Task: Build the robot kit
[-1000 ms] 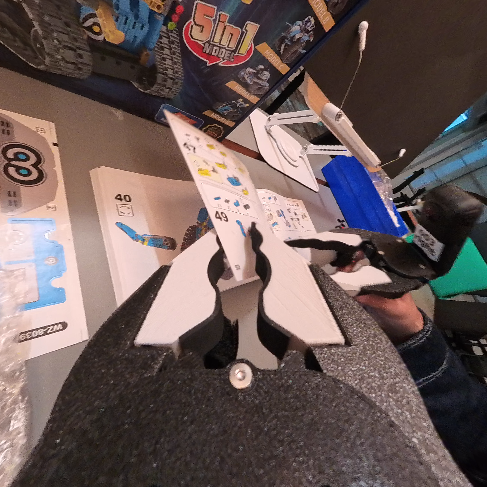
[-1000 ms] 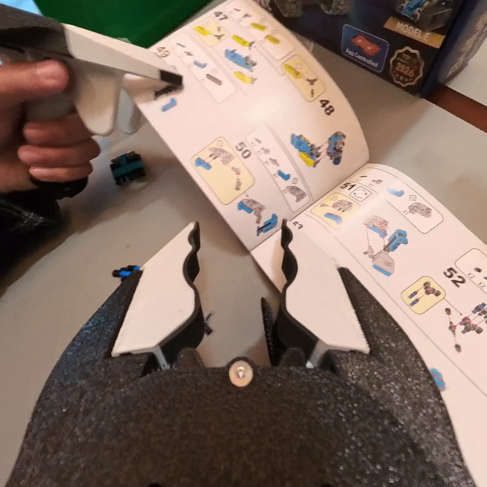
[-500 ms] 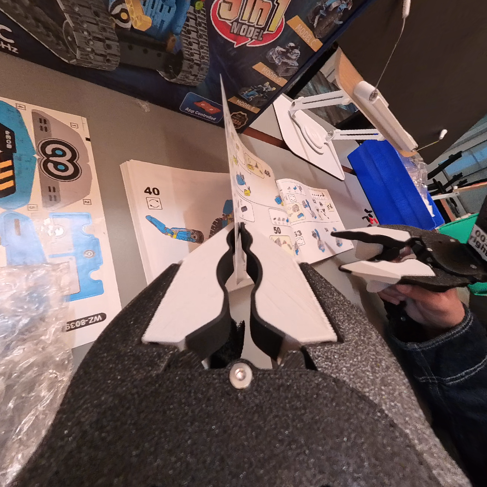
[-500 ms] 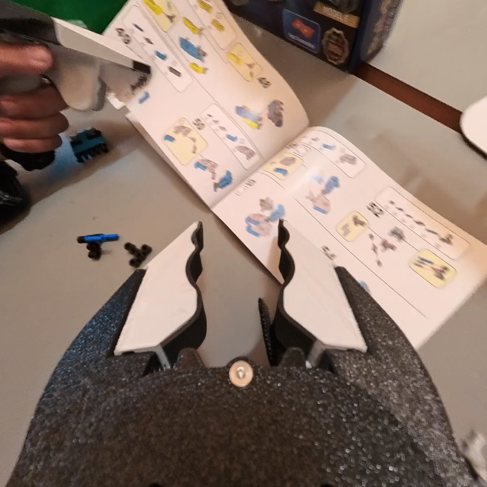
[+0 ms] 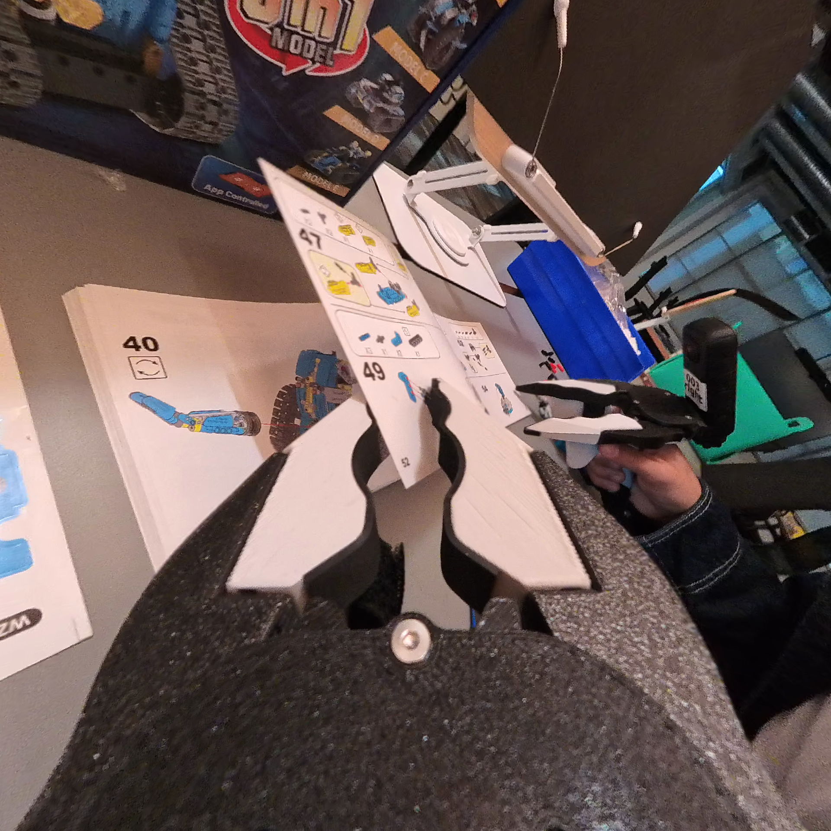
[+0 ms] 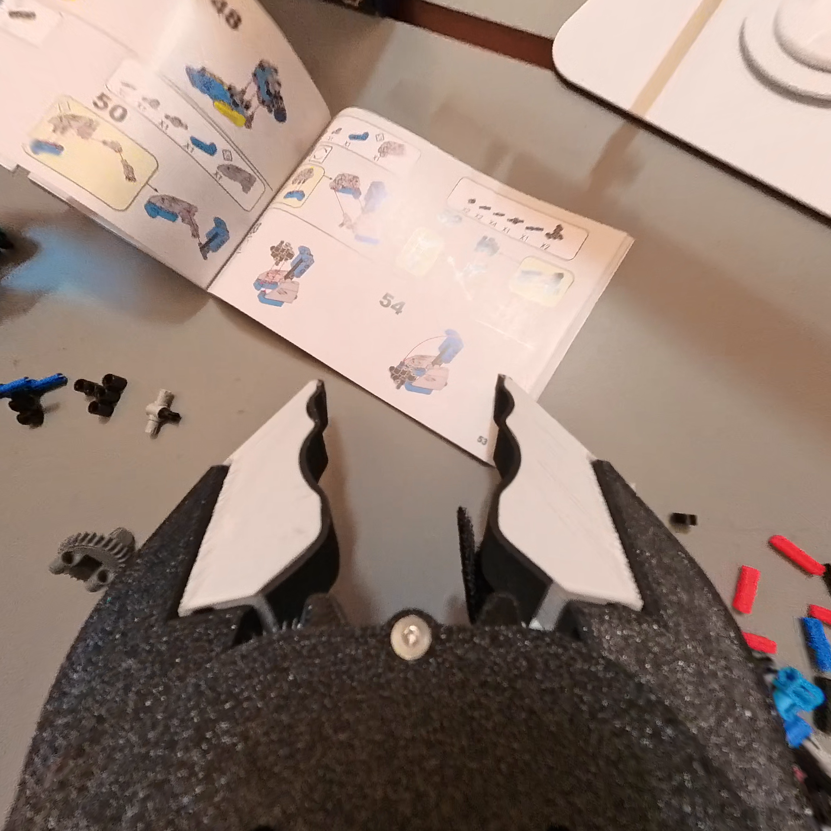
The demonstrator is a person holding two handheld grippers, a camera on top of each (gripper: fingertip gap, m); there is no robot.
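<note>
My left gripper (image 5: 400,398) is shut on the lower corner of a page (image 5: 359,306) of a white instruction booklet (image 5: 189,404) and holds that page up off the grey table (image 5: 135,234). The left fingertip is hidden behind the page. The rest of the booklet lies open and flat. My right gripper (image 6: 411,386) is open and empty, hovering over the table just in front of the booklet's right-hand page (image 6: 404,270). The lifted page (image 6: 148,135) curves up at the left. The right gripper also shows in the left wrist view (image 5: 535,411), held by a hand.
A toy kit box (image 5: 270,67) stands at the back, a sticker sheet (image 5: 27,494) at the left. A white stand base (image 6: 674,81) lies at the back right. Small pins (image 6: 101,393), a grey gear (image 6: 92,555) and red and blue pieces (image 6: 791,562) lie around the right gripper.
The left gripper turned the held page from edge-on to face-on, still shut on it. The right gripper drew back and to the right, away from the booklet's spine.
</note>
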